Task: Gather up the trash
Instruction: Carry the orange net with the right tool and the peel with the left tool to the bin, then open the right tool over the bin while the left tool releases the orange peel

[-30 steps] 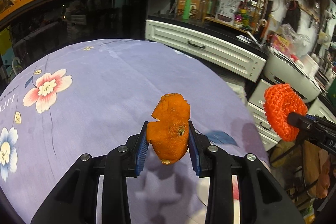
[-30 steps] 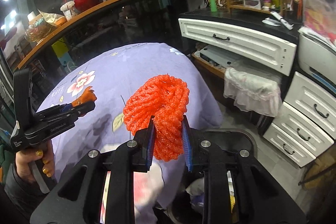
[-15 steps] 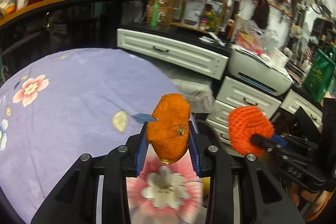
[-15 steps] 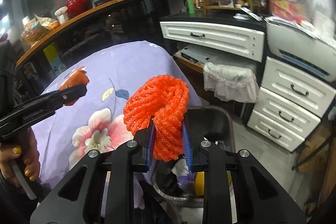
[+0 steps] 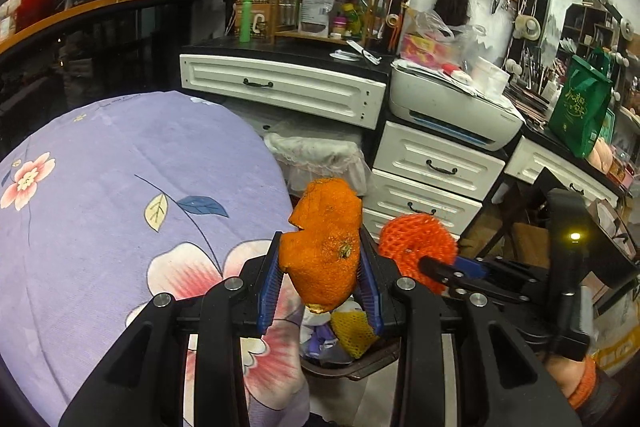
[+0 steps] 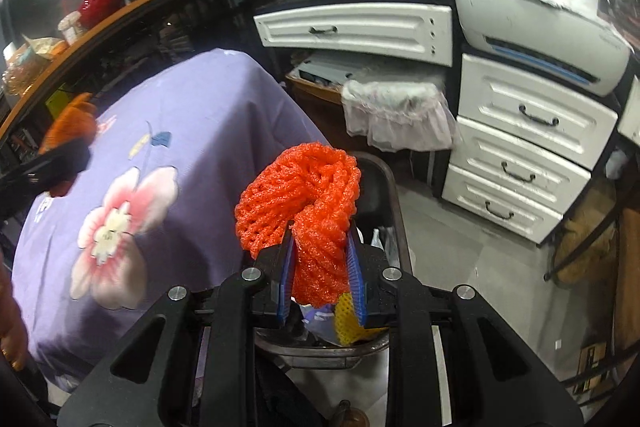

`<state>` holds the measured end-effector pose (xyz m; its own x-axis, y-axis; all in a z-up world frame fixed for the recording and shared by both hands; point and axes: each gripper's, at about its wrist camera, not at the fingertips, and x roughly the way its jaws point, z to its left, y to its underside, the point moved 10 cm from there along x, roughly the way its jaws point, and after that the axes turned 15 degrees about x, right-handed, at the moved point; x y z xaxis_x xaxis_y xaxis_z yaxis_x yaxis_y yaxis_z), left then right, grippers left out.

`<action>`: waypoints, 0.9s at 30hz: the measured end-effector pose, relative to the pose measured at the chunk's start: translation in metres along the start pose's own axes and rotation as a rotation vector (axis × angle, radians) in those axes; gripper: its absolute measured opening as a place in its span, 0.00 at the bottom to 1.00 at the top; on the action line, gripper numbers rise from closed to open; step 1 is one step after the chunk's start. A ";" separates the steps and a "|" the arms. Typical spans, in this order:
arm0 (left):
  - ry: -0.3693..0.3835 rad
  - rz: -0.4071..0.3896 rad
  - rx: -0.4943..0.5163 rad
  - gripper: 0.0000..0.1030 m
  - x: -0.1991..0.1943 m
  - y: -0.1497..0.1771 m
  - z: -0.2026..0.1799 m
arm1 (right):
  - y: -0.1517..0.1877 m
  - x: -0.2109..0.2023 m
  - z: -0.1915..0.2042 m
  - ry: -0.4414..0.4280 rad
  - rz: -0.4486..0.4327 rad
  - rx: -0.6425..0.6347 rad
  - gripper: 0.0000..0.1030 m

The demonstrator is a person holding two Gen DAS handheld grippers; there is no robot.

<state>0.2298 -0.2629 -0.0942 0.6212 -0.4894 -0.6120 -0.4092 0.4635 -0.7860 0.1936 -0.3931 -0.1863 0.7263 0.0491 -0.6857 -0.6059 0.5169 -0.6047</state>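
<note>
My left gripper (image 5: 320,281) is shut on an orange peel (image 5: 325,243) and holds it in the air above the near rim of a dark trash bin (image 5: 348,371) beside the table. My right gripper (image 6: 322,269) is shut on an orange-red foam fruit net (image 6: 298,203) and holds it over the same bin (image 6: 384,183). The bin holds a yellow foam net (image 6: 346,323) and other scraps. The right gripper with the net (image 5: 416,247) shows at the right in the left wrist view. The left gripper with the peel (image 6: 70,125) shows blurred at the left in the right wrist view.
A round table with a purple flowered cloth (image 5: 120,211) stands left of the bin. White drawer units (image 6: 516,151), a printer (image 5: 452,111) and a second bin lined with a white bag (image 6: 396,111) stand behind. Cluttered shelves line the back wall.
Both grippers have swung right, off the table, and now hang over the trash bin. Each still holds its piece of trash.
</note>
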 end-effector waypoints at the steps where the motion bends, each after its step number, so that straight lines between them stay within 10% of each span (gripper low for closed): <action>1: 0.001 0.002 0.002 0.33 0.001 0.000 -0.001 | 0.002 0.005 -0.003 0.006 0.008 0.004 0.24; 10: 0.023 0.024 0.002 0.33 0.007 0.006 -0.009 | 0.024 0.045 -0.016 0.057 0.067 -0.009 0.31; 15: 0.035 0.039 0.004 0.33 0.012 0.009 -0.013 | 0.029 0.053 -0.025 0.076 0.071 0.000 0.66; 27: 0.069 0.074 0.021 0.33 0.025 0.017 -0.029 | 0.017 0.020 -0.036 0.093 0.016 -0.004 0.69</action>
<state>0.2189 -0.2887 -0.1257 0.5421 -0.5028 -0.6733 -0.4377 0.5150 -0.7370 0.1862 -0.4142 -0.2244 0.6833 -0.0226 -0.7297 -0.6186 0.5129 -0.5952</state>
